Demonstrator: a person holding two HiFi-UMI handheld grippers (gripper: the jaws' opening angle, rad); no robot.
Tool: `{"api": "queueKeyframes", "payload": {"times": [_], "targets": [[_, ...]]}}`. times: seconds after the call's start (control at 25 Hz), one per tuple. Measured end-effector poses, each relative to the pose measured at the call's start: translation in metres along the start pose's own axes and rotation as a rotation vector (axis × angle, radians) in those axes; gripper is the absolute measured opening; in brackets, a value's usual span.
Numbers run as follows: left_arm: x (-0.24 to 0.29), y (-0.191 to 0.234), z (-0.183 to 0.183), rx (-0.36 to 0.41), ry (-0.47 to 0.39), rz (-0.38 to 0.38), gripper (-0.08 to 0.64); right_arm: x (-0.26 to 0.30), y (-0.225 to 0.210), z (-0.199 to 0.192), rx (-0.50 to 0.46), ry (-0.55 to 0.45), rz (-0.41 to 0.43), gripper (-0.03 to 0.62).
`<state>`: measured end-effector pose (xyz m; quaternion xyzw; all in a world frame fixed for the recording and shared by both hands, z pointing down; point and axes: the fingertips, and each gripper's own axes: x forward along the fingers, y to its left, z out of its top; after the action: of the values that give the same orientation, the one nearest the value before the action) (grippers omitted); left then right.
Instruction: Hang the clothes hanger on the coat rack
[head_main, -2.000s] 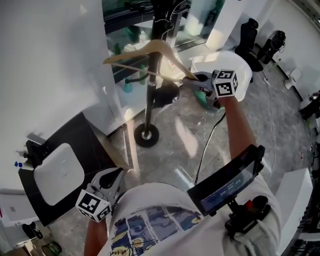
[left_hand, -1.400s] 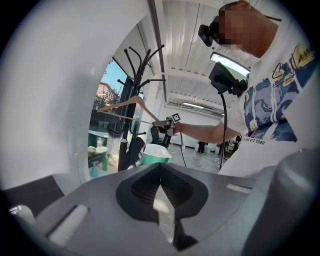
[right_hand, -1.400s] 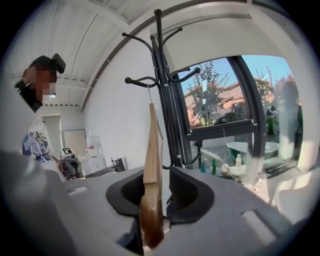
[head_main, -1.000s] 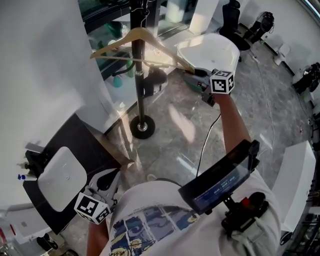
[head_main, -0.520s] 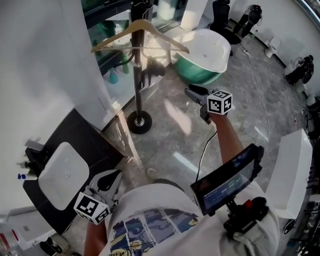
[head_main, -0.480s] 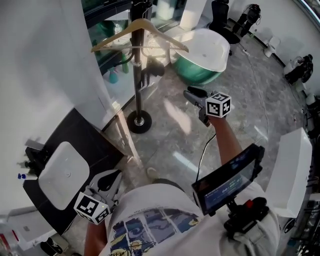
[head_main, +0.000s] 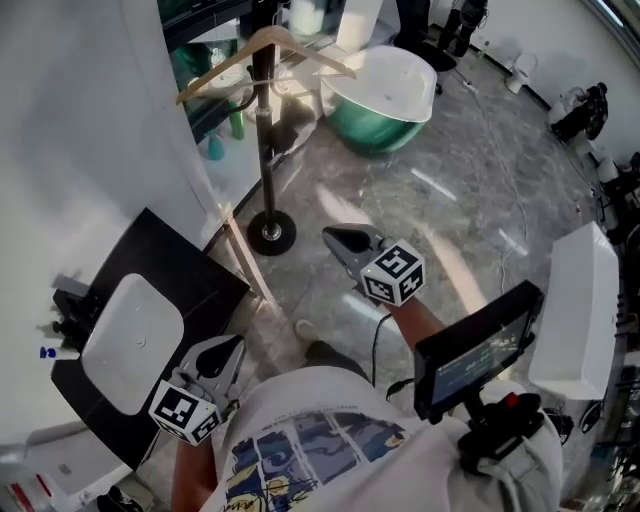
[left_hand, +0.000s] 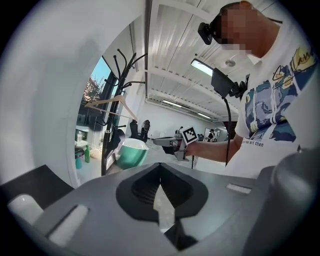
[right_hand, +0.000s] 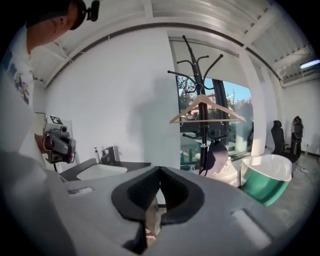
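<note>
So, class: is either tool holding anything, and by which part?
Nothing. Left tool and right tool are shut and empty; the hanger hangs on the coat rack.

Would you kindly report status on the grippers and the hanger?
Left gripper shut, empty. Right gripper shut, empty. Hanger hangs on rack. Nothing in the way.

The clothes hanger (head_main: 262, 52) is hung on the coat rack (head_main: 262, 150), which is placed on the floor (head_main: 450, 190) at the top of the head view. A tub (head_main: 385, 95) is found just right of the rack. Left of the rack, a counter (head_main: 180, 265) is set against the wall (head_main: 80, 120), with a sink (head_main: 130, 343) in it. The right gripper (head_main: 335, 240) is held before the rack's base, well apart from the hanger; the left gripper (head_main: 225, 352) is kept beside the counter.
</note>
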<state>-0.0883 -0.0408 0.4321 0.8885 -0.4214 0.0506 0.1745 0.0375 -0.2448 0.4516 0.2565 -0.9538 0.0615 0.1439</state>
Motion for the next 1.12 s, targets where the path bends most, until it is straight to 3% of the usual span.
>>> {"api": "queueKeyframes", "payload": {"times": [0.32,0.56,1.12], "targets": [[-0.024,-0.016,-0.008,0.017,0.004,-0.028,0.003,-0.011,0.120,-0.005,-0.101,0.016,0.095,0.002],[-0.042,-0.021,-0.017,0.021,0.016,-0.029,0.003,-0.016,0.178,-0.006,-0.139,0.019,0.161,0.002],[-0.074,-0.027,-0.030,0.023,0.015,-0.022,0.003,-0.021,0.244,0.010,-0.219,0.024,0.215,0.002]]}}
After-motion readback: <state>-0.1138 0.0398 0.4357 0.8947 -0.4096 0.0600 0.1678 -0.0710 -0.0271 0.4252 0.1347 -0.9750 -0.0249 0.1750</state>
